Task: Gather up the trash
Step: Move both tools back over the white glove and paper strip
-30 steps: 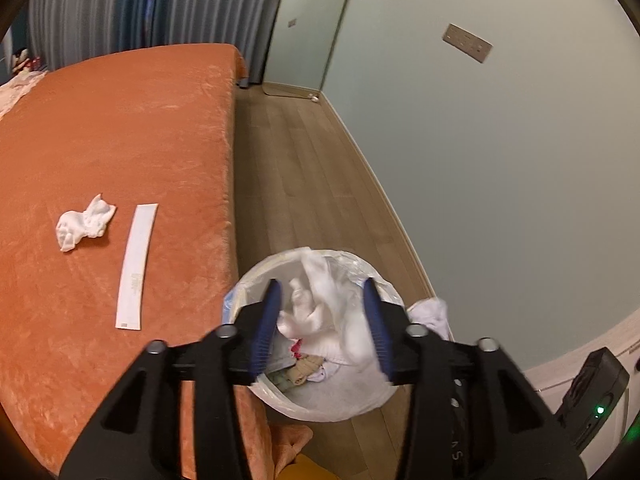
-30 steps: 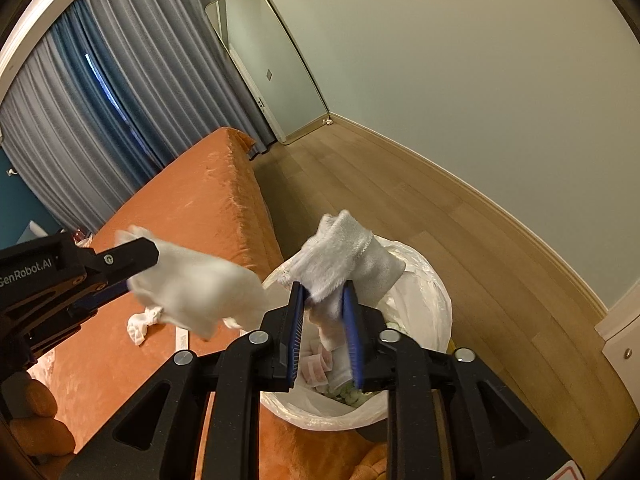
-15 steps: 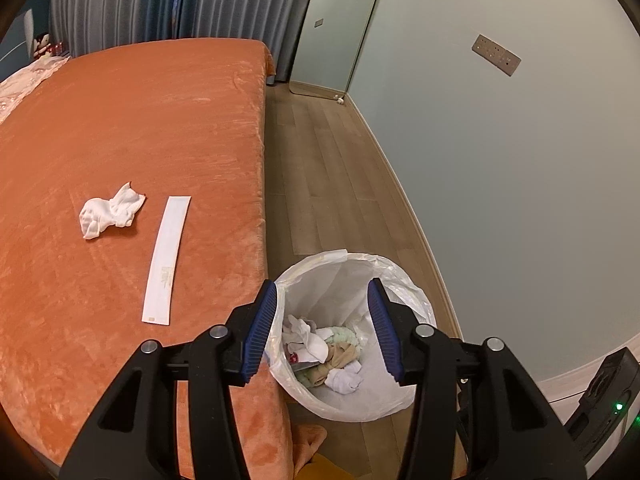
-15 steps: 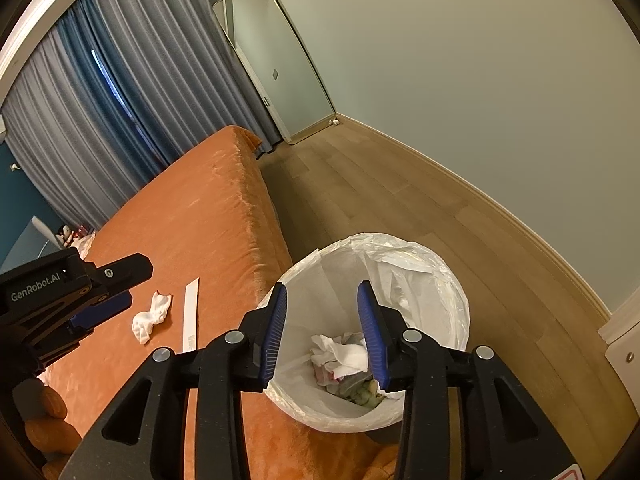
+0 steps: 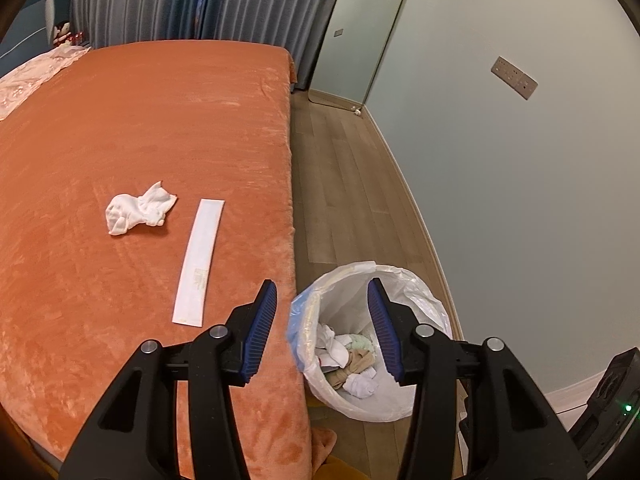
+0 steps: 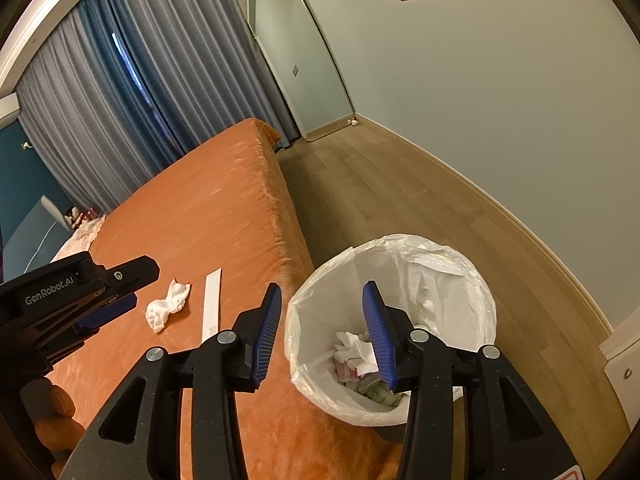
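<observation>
I see both the left hand-held gripper (image 5: pixel 322 300) and right hand-held gripper (image 6: pixel 320 304) spread wide, holding nothing, above the white-bag-lined round trash bin (image 5: pixel 424 292). Crumpled white tissue (image 5: pixel 138 210) and long white paper strip (image 5: pixel 200 254) lie on the orange bed (image 5: pixel 160 120), at 10 o'clock from the bin.

Orange bed (image 5: pixel 140 128), wood floor (image 5: pixel 344 184) (grey curtains (image 6: pixel 120 92))

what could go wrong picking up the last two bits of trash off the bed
The flat paper strip lies flush on the soft orange blanket, so a claw might pinch fabric along with it, or slide off. The crumpled tissue sits close beside the strip, so reaching for one may nudge the other. The bin stands tight against the bed edge; both open claws, left claw and right claw, could knock its loose liner on the way back.
</observation>
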`<state>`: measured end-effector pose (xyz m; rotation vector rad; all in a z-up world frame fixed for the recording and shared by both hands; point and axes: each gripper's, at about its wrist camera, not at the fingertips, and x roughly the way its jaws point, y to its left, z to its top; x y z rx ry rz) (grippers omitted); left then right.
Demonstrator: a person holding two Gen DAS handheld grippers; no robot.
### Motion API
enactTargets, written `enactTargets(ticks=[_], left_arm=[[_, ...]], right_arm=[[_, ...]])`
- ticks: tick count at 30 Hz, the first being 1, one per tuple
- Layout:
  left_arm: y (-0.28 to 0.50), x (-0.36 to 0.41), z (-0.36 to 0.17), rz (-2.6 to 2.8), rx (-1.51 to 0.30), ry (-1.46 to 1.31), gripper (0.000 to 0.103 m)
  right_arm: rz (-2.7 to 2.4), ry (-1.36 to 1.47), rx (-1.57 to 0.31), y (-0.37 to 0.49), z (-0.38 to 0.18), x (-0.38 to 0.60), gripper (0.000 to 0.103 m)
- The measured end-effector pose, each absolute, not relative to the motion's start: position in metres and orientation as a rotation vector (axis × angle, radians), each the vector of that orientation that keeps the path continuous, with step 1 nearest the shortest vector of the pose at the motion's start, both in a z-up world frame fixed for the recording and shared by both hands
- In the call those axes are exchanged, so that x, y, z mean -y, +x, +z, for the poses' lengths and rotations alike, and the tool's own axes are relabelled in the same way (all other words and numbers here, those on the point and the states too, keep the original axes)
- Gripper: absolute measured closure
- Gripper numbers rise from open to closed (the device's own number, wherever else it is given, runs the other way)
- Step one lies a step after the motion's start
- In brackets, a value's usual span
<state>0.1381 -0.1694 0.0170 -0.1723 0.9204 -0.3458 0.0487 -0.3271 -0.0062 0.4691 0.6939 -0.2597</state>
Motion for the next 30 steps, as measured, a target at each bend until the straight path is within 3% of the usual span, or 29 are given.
enactTargets(ticks=[30], left_arm=[[0.164,0.039,0.007,-0.184,-0.930,-0.295,0.058]], right_arm=[[-0.099,0.339,-0.763,0.100,0.004,0.208,0.061]])
